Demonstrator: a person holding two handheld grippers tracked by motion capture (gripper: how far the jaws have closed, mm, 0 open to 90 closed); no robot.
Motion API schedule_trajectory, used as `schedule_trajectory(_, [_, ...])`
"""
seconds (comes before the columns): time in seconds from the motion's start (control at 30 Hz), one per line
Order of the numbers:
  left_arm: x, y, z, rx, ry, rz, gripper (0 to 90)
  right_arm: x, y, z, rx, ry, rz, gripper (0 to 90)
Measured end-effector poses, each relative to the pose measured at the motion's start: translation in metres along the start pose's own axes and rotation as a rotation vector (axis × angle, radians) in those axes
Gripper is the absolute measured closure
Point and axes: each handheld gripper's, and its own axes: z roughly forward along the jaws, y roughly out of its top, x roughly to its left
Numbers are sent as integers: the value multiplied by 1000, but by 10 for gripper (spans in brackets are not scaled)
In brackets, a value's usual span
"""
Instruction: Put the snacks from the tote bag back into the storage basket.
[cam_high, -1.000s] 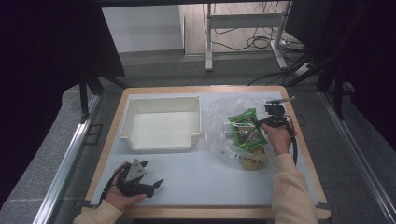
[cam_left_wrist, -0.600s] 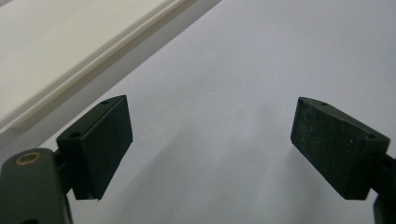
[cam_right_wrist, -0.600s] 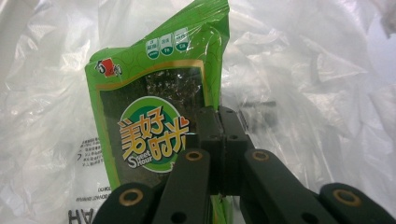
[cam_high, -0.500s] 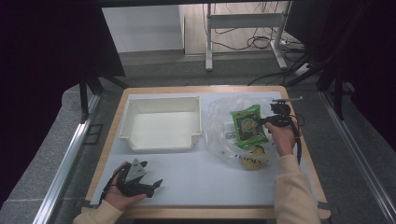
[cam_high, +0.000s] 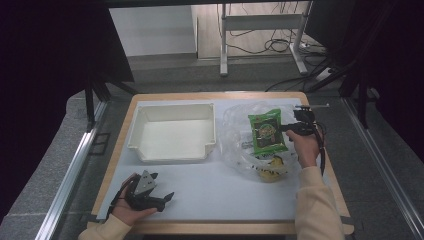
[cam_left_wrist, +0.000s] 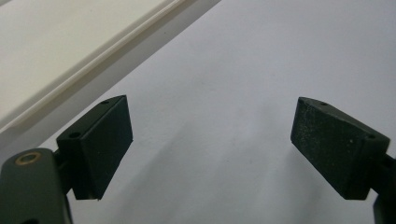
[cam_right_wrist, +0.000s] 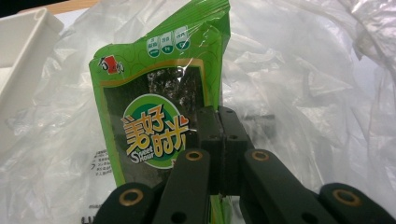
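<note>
White sheeting covers the wooden table (cam_high: 320, 220), with grey floor, a metal stand and loose cables behind it. At the near left edge, the left gripper (cam_high: 162, 198) lies low on the sheet in the person's left hand (cam_high: 131, 212), its jaws standing wide apart with nothing but bare white surface between them, as the left gripper view shows. Ahead of it, toward the far side, sits a shallow white tray (cam_high: 173, 152); in the left gripper view its rim (cam_left_wrist: 88, 70) runs diagonally across the upper left corner, just beyond the left jaw. Well apart from that gripper, on the other side of the table, the right gripper (cam_high: 289, 129) is held in the person's right hand (cam_high: 303, 148), sleeve in pale cloth. Its jaws are clamped tight on the edge of a green snack packet (cam_right_wrist: 159, 116), which the right gripper view shows standing nearly upright just beyond the pads, its printed face turned to the camera. In the high view the green snack packet (cam_high: 267, 132) sits directly left of the jaws. Crumpled clear plastic bag (cam_high: 240, 125) spreads beneath and around the packet, and a yellow-printed pack (cam_high: 270, 170) lies inside it, nearer the person than the right gripper.
</note>
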Motion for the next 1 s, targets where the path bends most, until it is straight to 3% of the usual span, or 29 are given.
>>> schedule_trajectory(1.0, [0, 0, 0, 1, 1, -2, 126, -8, 2, -16, -95, 96, 41, 900])
